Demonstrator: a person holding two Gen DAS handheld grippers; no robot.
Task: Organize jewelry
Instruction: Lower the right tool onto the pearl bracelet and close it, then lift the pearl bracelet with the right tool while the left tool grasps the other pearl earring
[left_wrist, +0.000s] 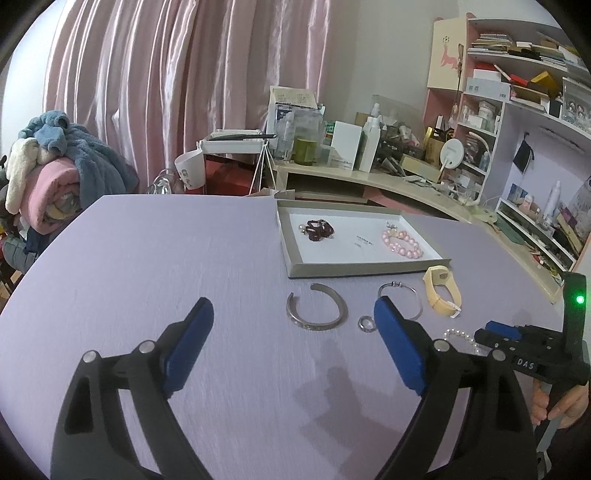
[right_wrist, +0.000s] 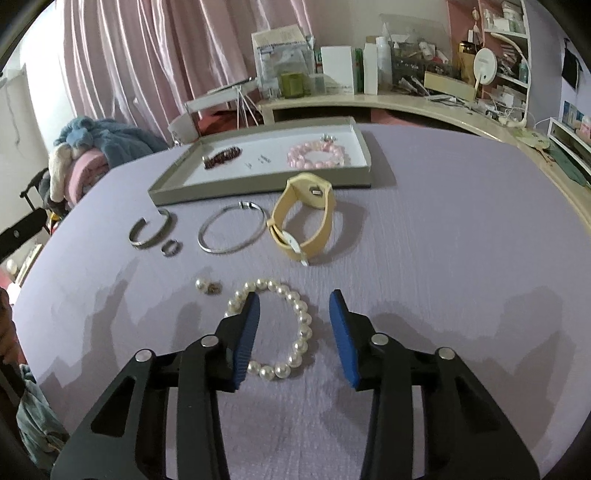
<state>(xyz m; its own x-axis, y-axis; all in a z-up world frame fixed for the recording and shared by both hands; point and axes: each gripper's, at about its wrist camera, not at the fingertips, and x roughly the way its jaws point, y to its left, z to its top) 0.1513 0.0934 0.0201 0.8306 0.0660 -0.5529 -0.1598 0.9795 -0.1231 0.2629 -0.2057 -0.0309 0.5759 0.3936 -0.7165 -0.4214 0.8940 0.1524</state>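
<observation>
The right gripper, jaws spread astride the pearl bracelet, must pinch it; the left gripper hovers wide open.

Your table is plain lilac. On it sit a white pearl bracelet, a pale yellow watch and silver bangles. The far grey tray, white inside, holds pink beads and dark red beads. Your gripper pads are blue.
</observation>
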